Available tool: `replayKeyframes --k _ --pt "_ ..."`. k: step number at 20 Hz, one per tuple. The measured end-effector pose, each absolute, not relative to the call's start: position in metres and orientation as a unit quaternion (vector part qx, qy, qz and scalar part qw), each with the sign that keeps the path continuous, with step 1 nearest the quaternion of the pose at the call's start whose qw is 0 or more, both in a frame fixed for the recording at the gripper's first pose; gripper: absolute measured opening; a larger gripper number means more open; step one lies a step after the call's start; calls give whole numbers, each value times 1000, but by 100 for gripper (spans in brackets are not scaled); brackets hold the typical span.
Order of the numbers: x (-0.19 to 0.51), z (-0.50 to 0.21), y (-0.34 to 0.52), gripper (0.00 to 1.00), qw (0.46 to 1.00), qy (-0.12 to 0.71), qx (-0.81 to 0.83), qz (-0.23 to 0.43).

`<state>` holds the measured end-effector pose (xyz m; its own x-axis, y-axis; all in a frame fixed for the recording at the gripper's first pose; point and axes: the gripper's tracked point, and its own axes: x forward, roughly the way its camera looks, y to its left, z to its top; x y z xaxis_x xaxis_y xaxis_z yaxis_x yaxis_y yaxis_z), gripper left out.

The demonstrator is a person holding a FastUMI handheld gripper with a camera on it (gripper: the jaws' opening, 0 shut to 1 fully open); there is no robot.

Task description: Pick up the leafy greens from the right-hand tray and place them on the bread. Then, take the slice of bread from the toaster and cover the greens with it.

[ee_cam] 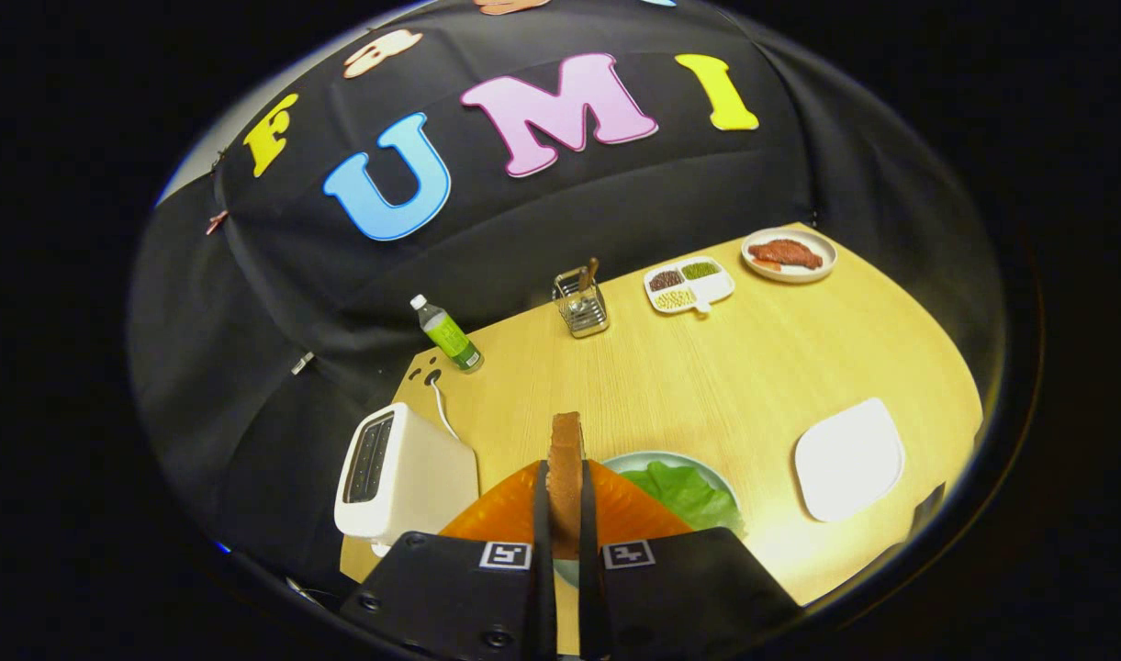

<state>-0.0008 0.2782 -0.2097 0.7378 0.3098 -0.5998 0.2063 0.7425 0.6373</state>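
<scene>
Now tool (566, 523) pinches bread slice (566, 459) upright, edge-on, lower centre, above plate (679, 457) of greens (684, 491), presumably for covering; toaster (399, 477) lower left.

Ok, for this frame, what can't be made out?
Gripper view:
- Bread under the leafy greens on the plate: hidden by the gripper, shut on the bread slice.
- Toaster slots: too dark to see inside.
- Divided dish contents: too small to identify.
- White tray near edge: fisheye-blurred.
</scene>
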Motion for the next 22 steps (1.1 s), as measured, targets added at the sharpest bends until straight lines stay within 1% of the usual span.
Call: replayKeyframes --k 5,7,10,15,17,18,19,20,22 --pt "2 -253 295 14 833 370 411 25" --pt "-3 -278 293 14 829 388 403 14" --pt "-11 -305 273 14 848 401 347 -3" --pt "-21 -332 265 14 850 436 297 -14" --pt "-21 -338 264 19 849 442 289 -15" --pt "-24 -342 265 19 849 445 285 -14" --pt "-24 -342 263 24 849 448 281 -15" --pt "-25 -343 261 26 849 450 277 -16" --pt "-27 -348 253 37 851 455 261 -23"
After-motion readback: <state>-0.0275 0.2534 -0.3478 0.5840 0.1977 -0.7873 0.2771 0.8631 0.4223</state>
